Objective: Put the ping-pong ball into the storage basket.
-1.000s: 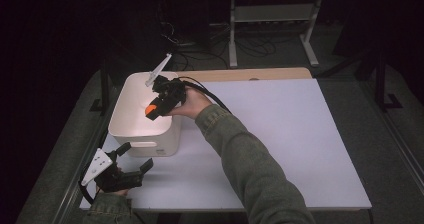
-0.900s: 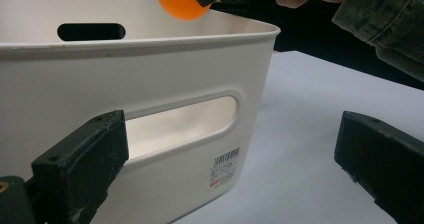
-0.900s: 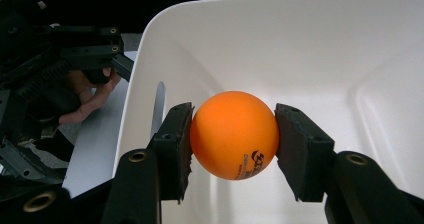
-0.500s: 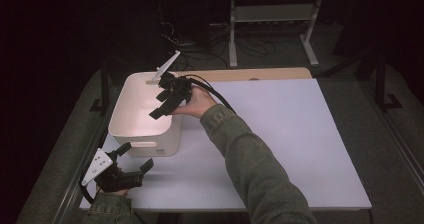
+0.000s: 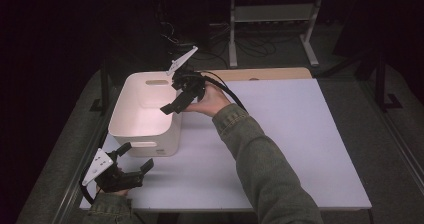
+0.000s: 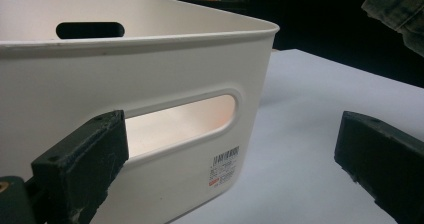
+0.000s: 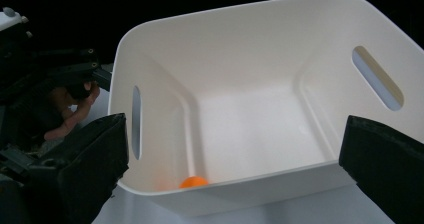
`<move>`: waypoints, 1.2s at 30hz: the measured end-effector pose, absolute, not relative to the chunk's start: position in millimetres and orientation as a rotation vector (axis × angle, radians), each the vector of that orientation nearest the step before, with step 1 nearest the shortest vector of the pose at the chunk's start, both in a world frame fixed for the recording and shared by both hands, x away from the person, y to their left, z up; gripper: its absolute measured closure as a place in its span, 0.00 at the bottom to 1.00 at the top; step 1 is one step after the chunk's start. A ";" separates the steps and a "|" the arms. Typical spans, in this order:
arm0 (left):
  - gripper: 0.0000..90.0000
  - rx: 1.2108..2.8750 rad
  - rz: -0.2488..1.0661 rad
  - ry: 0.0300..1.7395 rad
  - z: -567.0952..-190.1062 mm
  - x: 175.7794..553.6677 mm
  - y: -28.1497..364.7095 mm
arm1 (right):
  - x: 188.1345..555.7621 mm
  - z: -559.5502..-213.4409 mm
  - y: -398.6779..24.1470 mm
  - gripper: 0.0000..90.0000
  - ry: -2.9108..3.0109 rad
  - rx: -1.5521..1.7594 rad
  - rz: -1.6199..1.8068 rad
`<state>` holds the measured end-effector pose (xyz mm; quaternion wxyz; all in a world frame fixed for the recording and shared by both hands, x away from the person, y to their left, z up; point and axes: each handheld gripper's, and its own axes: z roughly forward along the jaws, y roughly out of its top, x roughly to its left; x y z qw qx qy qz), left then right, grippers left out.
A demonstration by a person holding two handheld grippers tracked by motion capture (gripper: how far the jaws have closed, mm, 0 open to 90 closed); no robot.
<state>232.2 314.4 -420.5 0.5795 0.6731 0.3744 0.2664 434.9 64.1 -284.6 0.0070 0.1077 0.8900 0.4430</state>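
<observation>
A white plastic bin (image 5: 142, 129) with slot handles stands on the left of the white table (image 5: 280, 149). A small orange ball (image 7: 194, 182) lies on the bin's floor against its near wall. My right gripper (image 5: 176, 102) hangs over the bin's right rim, tilted down into it. Its jaws have just been opening and now stand wide with nothing between them, framing the bin (image 7: 260, 119) in the right gripper view (image 7: 234, 134). My left gripper (image 5: 135, 157) rests low at the table's front left, open and empty, facing the bin's near handle slot (image 6: 180, 121).
The table's right half is bare white surface. A wooden board (image 5: 270, 74) lies along its far edge. Behind the table stand a metal frame (image 5: 270, 14) and loose cables (image 5: 180, 39) on the dark floor. A barcode label (image 6: 225, 164) marks the bin's near wall.
The right gripper held the orange ball over the bin a second ago; its jaws opened, the ball dropped inside, and the hand drew back right toward the rim. The left gripper stayed put.
</observation>
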 end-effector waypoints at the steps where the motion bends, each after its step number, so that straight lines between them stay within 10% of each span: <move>1: 0.00 1.573 0.623 0.876 -420.5 232.3 314.4 | 434.4 -283.8 61.5 0.00 2.771 0.338 1.393; 36: 0.00 1.581 0.628 0.876 -421.0 234.0 311.3 | 419.5 -304.6 -57.5 0.00 2.614 0.566 1.518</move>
